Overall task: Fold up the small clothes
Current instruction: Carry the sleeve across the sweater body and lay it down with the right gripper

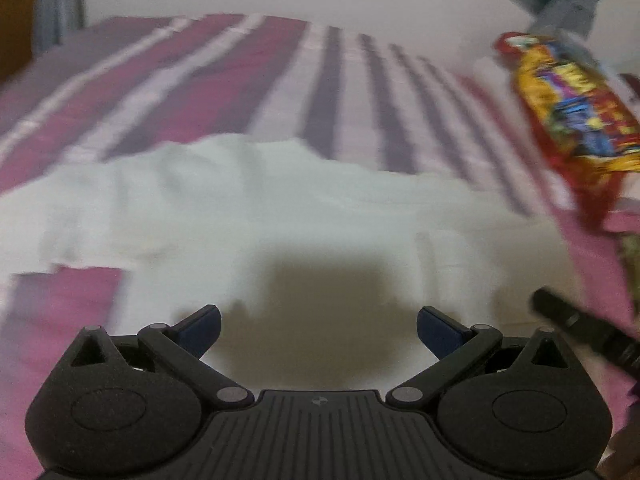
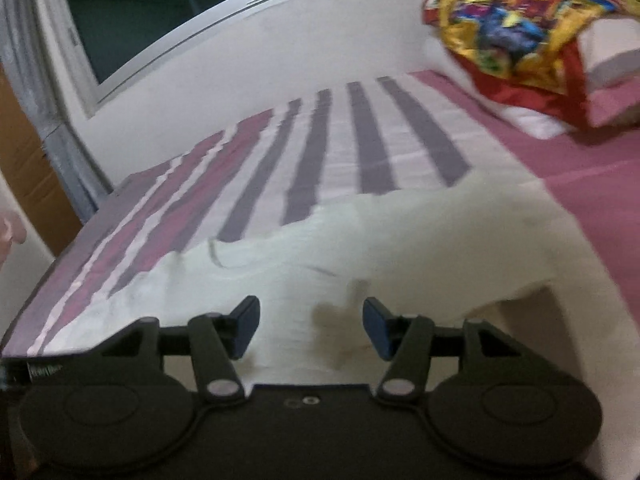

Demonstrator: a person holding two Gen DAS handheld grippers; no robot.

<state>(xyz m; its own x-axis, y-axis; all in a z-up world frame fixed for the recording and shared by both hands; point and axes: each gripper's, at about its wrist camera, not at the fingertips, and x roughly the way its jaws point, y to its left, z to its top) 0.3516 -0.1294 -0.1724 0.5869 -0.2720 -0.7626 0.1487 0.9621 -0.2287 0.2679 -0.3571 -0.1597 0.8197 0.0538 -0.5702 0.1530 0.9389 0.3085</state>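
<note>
A white garment [image 1: 256, 208] lies spread on the striped bed sheet [image 1: 208, 80]. My left gripper [image 1: 318, 330] hangs just above its near part, jaws wide open with nothing between the blue pads; its shadow falls on the cloth. In the right wrist view the same white garment [image 2: 400, 240] lies flat, a sleeve reaching to the right. My right gripper [image 2: 311, 326] is open over the garment's near edge, and the cloth lies below the gap, not pinched. Both views are blurred.
A bright red and yellow printed cloth [image 2: 516, 28] lies over a pillow [image 2: 608, 52] at the far right. A wall and a dark window [image 2: 152, 12] stand beyond the bed. A black object [image 1: 592, 332] pokes in at the right of the left wrist view.
</note>
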